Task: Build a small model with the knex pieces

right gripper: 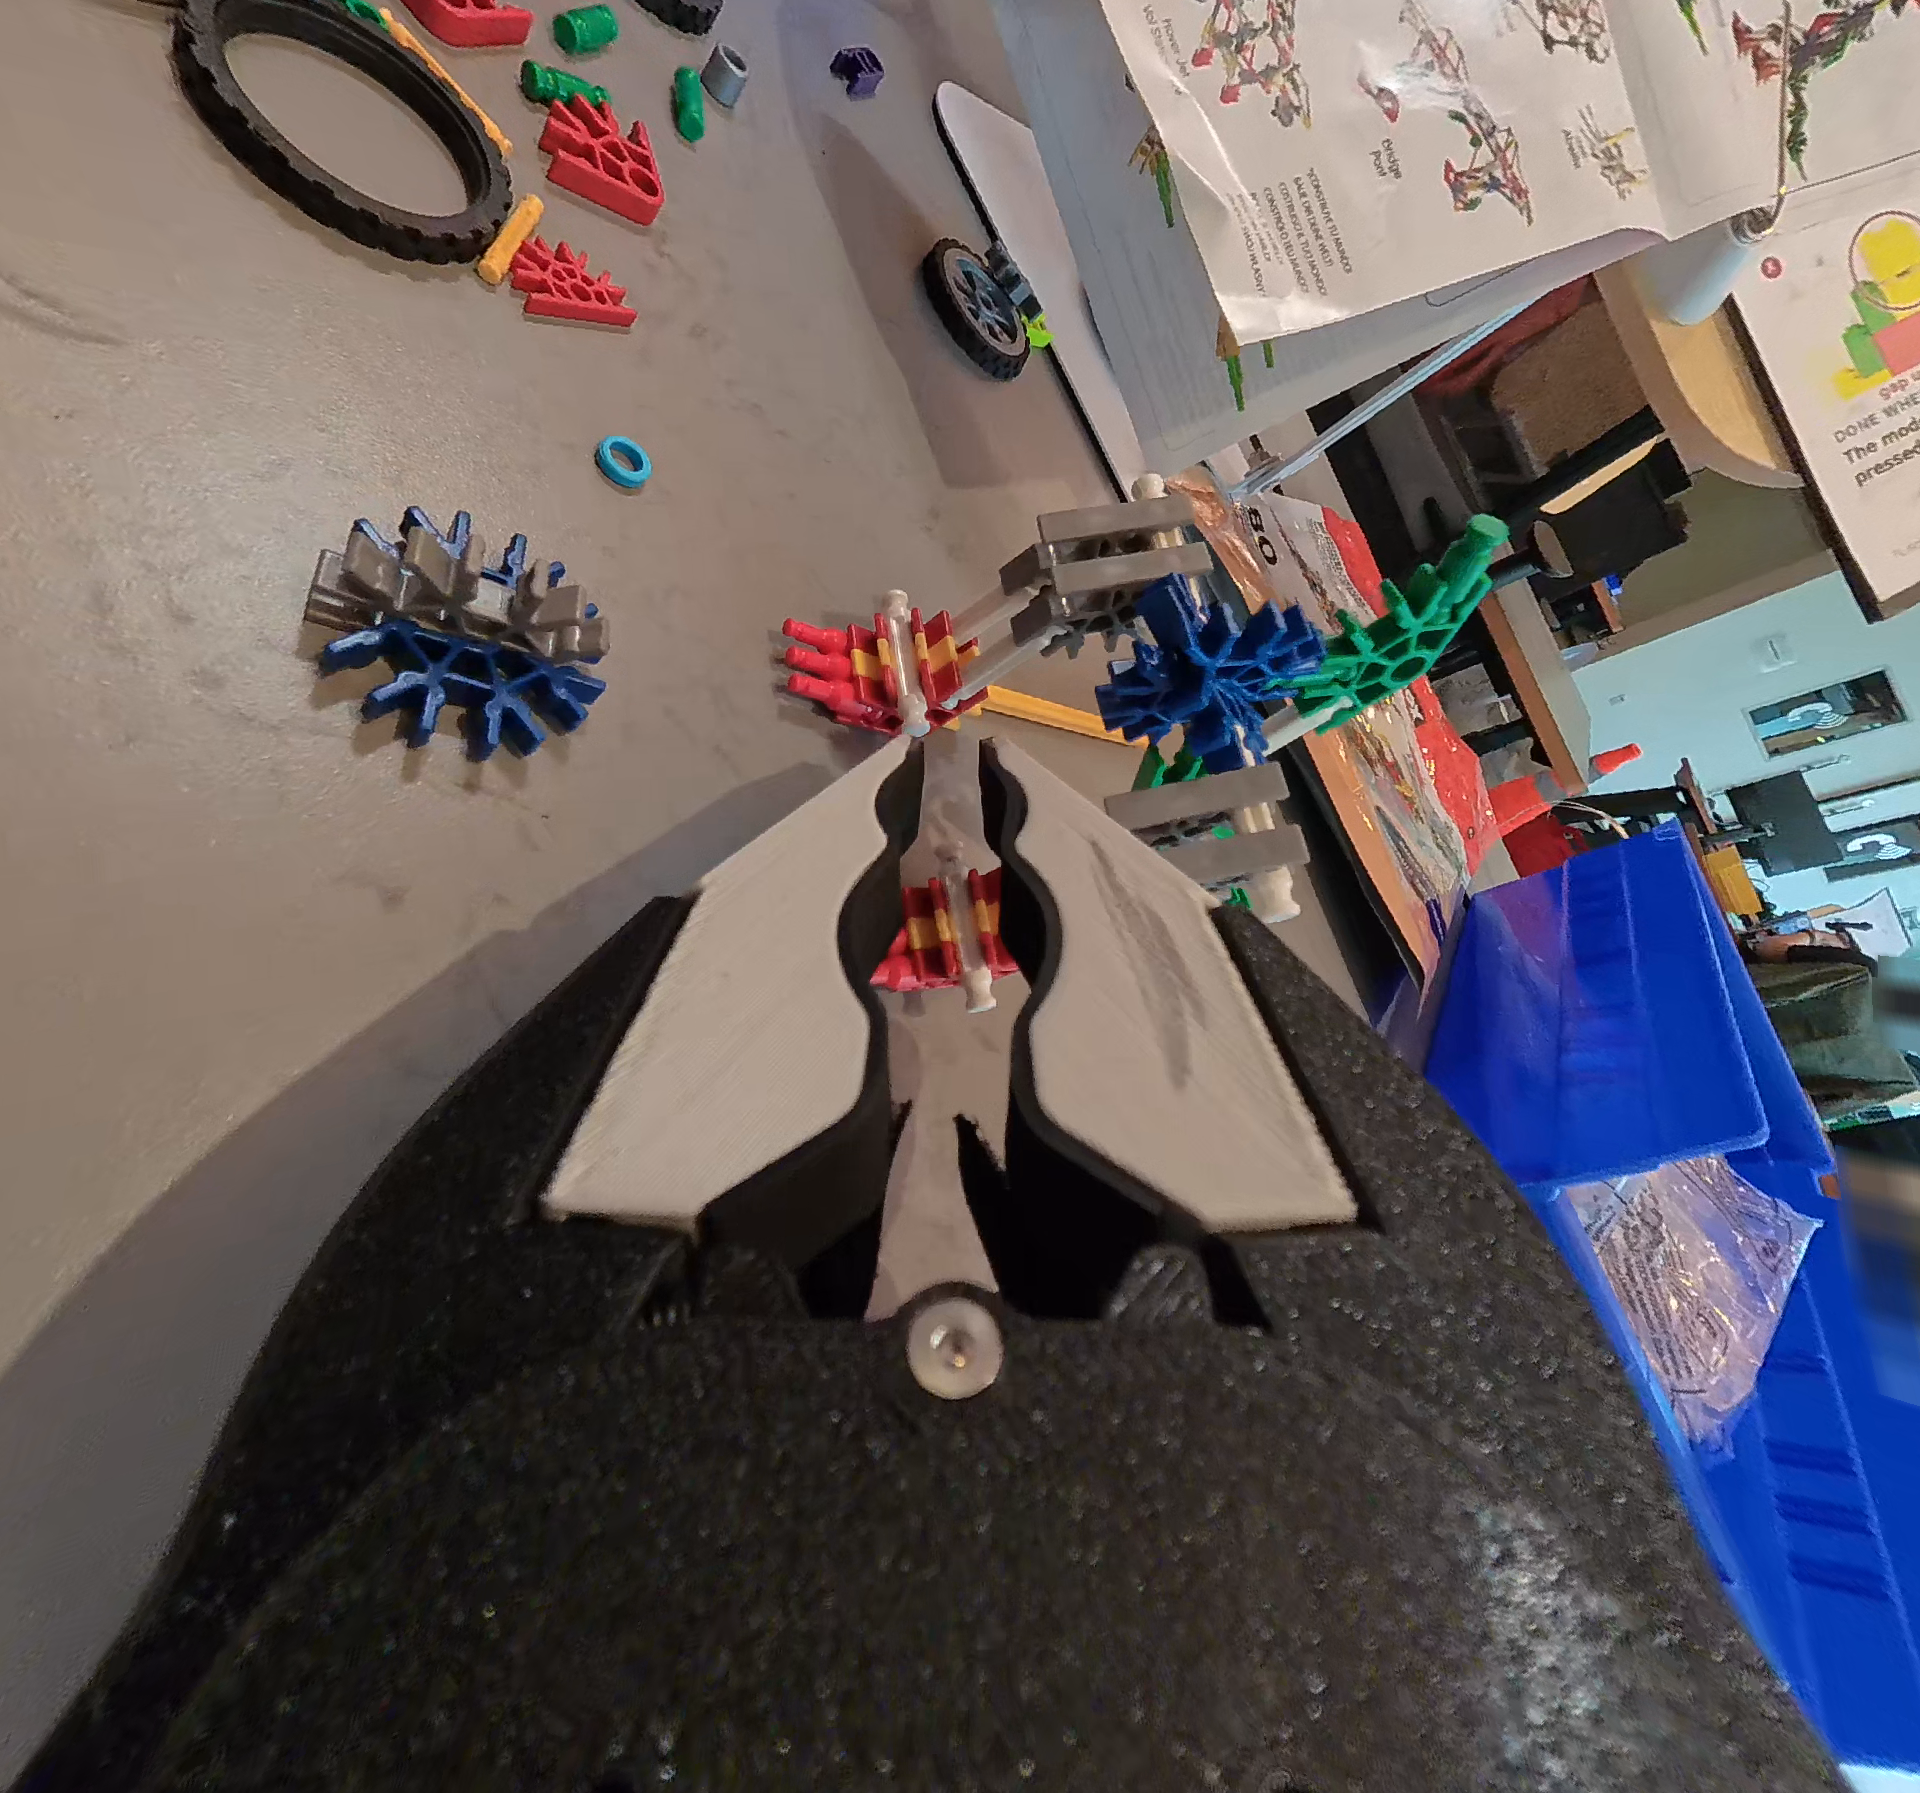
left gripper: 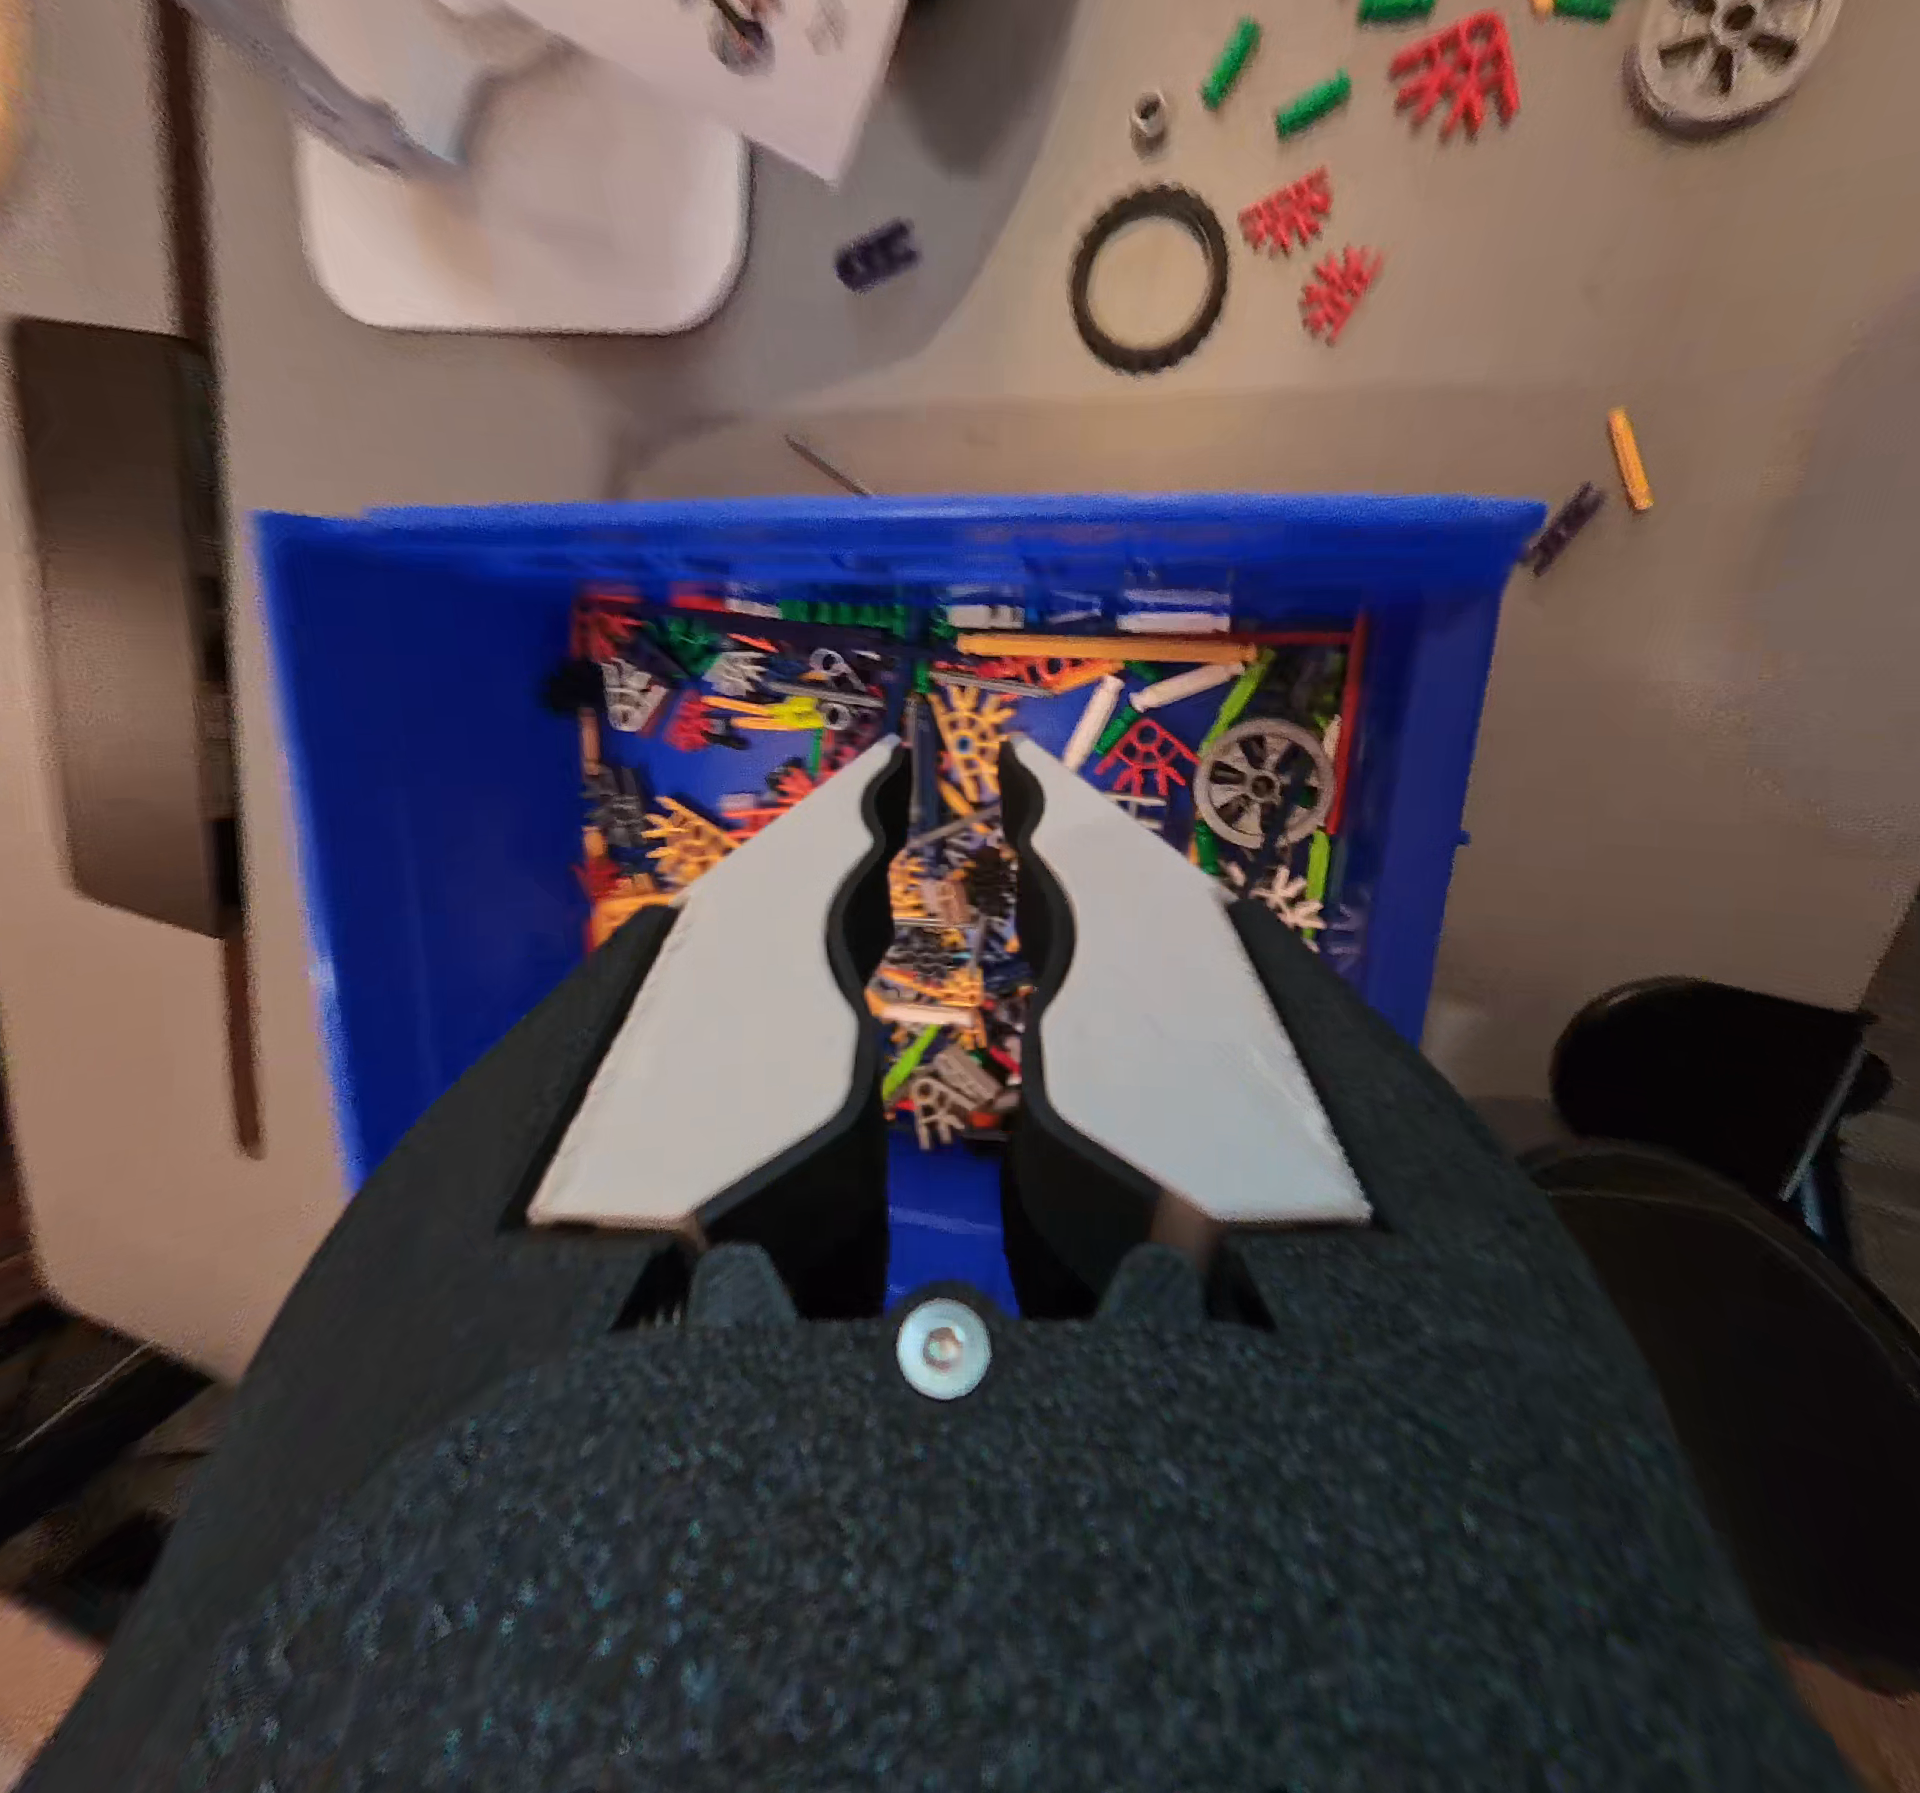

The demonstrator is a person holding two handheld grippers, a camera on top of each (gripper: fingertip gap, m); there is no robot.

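Observation:
My left gripper [left gripper: 953, 751] hovers over an open blue bin [left gripper: 416, 756] heaped with small coloured construction-toy rods and connectors [left gripper: 1039, 683]. Among them lies a grey spoked wheel [left gripper: 1262, 784]. Its jaws stand a narrow gap apart with nothing seen held between them. My right gripper [right gripper: 951, 746] is shut on a toy model, its tips pinching the end by the red and yellow connectors [right gripper: 894, 668]. The model reaches up and right through grey connectors [right gripper: 1112, 548], a blue connector [right gripper: 1205, 673] and a green connector [right gripper: 1392, 642].
On the grey table lie black tyres [left gripper: 1148, 278], a grey wheel [left gripper: 1730, 29], red connectors [left gripper: 1455, 70], green rods [left gripper: 1311, 102], a blue and grey connector cluster [right gripper: 457, 642], a blue ring [right gripper: 623, 462] and a small wheel [right gripper: 982, 304]. Instruction sheets [right gripper: 1351, 81] hang on a white stand [left gripper: 520, 237]. About 35 cm separates my left fingertips from my right. The grey spoked wheel [left gripper: 1262, 784] is about 11 cm from my left fingertips and 35 cm from my right.

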